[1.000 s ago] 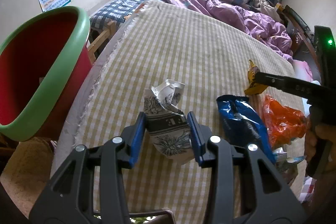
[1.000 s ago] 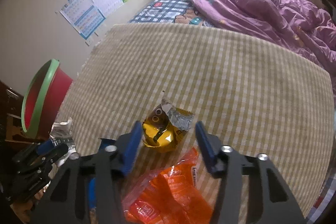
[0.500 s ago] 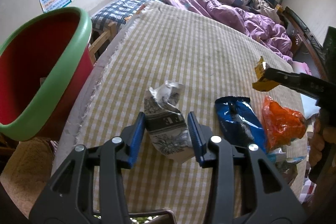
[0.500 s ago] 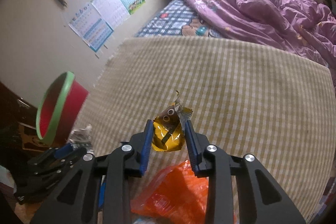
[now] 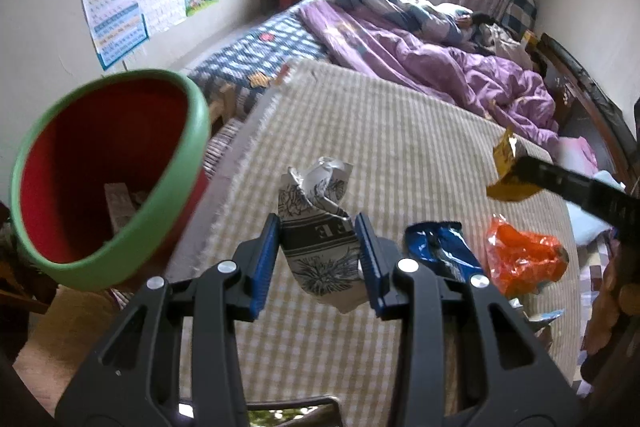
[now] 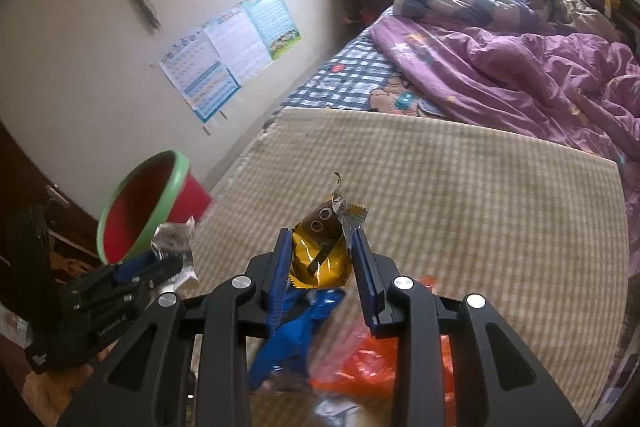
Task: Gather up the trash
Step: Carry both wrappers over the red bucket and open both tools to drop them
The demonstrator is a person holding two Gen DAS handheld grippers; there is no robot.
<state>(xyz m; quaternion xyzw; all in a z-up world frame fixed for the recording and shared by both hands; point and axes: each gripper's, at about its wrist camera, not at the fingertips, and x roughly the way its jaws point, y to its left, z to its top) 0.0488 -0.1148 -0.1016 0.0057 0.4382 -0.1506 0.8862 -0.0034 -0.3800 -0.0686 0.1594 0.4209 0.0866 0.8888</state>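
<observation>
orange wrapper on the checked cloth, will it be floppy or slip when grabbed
The orange wrapper lies crumpled and puffed, so it is probably thin film: floppy and likely to collapse under a pinch. Its glossy surface suggests it may slide between pads. It looks empty, so probably very light and apt to scoot if nudged.

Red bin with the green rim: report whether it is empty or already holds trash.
Not empty. The left wrist view shows pale wrappers lying at the bottom of the red bin; how many, cannot tell.
</observation>
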